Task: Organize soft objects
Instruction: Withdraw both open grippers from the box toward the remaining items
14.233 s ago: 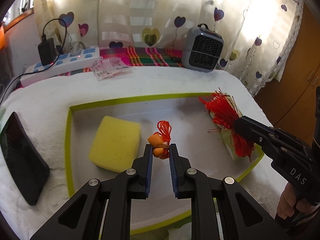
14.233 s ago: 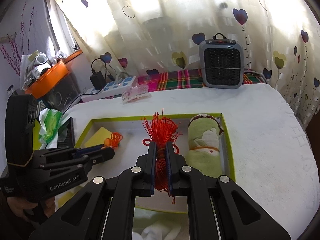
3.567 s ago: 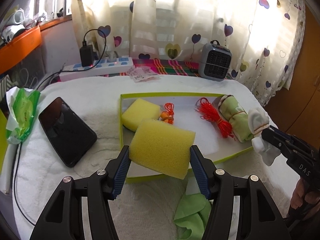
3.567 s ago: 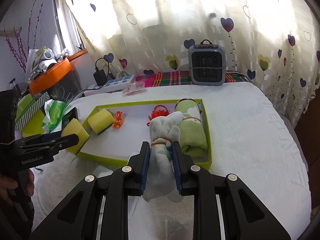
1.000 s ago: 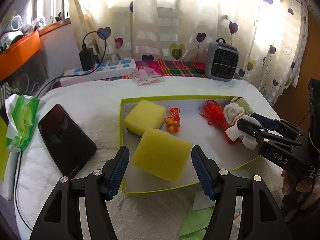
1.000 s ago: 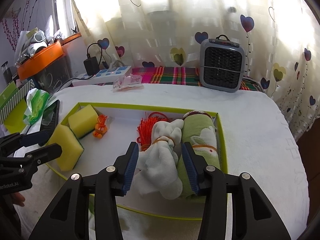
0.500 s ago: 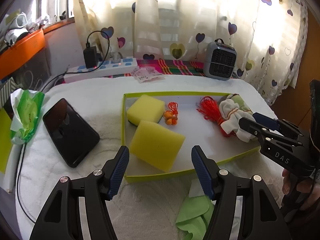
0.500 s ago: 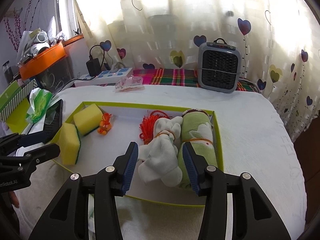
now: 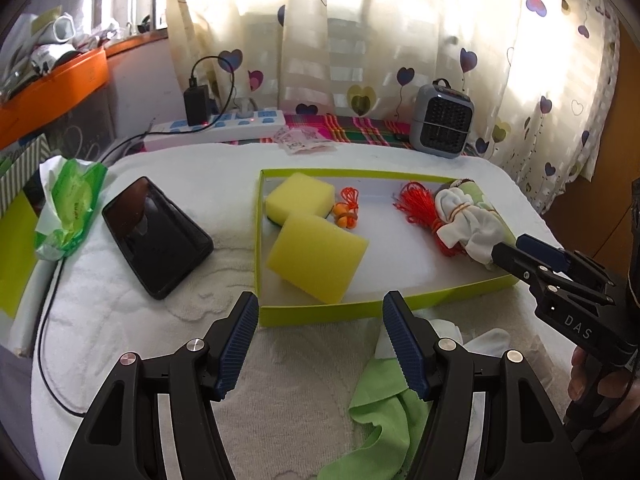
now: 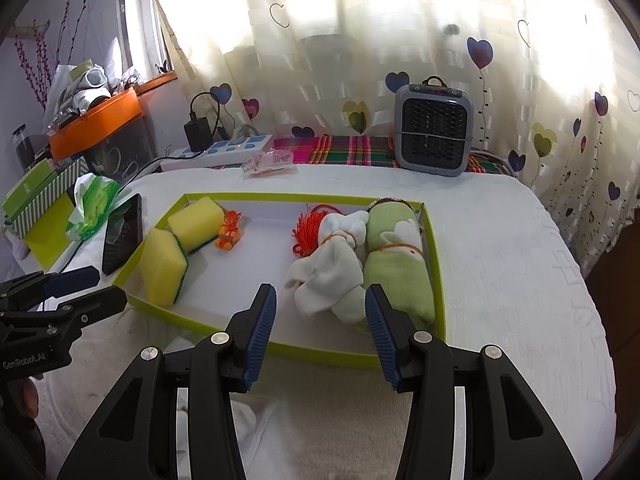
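1. The green-rimmed tray (image 10: 434, 240) sits mid-frame on the white-towelled bench (image 10: 500, 280).
2. At its left end lie two yellow sponges (image 10: 166, 266), the nearer one standing on edge, beside a small orange tassel (image 10: 228, 234).
3. At its right end a red tassel (image 10: 310, 226), a white sock bundle (image 10: 332, 270) and a rolled green towel (image 10: 398, 264) lie touching side by side.
4. The right tongs (image 10: 320, 330) gape empty at the tray's near rim.
5. The left tongs (image 9: 320, 344) gape empty too, at the lower middle of the left view.
6. A green cloth (image 9: 384, 408) lies outside the tray, lower right in that view; a black phone (image 9: 156, 236) lies left.
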{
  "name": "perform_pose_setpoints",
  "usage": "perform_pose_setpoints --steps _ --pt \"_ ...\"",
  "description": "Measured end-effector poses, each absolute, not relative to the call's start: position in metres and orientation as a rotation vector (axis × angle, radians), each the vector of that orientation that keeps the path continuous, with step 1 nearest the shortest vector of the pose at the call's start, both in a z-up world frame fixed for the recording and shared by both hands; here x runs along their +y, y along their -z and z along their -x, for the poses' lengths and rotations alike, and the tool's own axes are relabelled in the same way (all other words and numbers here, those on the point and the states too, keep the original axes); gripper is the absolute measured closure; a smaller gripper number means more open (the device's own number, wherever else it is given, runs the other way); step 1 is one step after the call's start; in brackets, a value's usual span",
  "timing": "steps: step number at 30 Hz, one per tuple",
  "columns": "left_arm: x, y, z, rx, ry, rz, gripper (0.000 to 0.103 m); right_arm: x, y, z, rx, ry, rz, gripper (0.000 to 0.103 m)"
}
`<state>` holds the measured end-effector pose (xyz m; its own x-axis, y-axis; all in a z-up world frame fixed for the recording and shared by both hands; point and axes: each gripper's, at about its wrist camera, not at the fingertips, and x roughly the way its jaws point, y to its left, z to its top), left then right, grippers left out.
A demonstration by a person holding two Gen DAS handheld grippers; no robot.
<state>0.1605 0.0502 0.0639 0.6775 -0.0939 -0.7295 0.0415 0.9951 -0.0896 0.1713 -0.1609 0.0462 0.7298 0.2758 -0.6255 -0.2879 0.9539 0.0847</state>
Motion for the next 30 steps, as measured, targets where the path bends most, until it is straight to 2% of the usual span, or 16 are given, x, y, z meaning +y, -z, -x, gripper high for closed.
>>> perform_pose_setpoints --steps 16,30 --pt "0.047 -0.062 -0.134 0.829 0.085 0.063 0.038 -0.175 -0.041 -0.141 0.689 -0.296 -0.023 0.055" --pt "0.057 -0.035 -0.123 0.911 0.125 0.166 0.039 -0.222 -0.03 -0.112 0.714 -0.215 -0.117 0.055"
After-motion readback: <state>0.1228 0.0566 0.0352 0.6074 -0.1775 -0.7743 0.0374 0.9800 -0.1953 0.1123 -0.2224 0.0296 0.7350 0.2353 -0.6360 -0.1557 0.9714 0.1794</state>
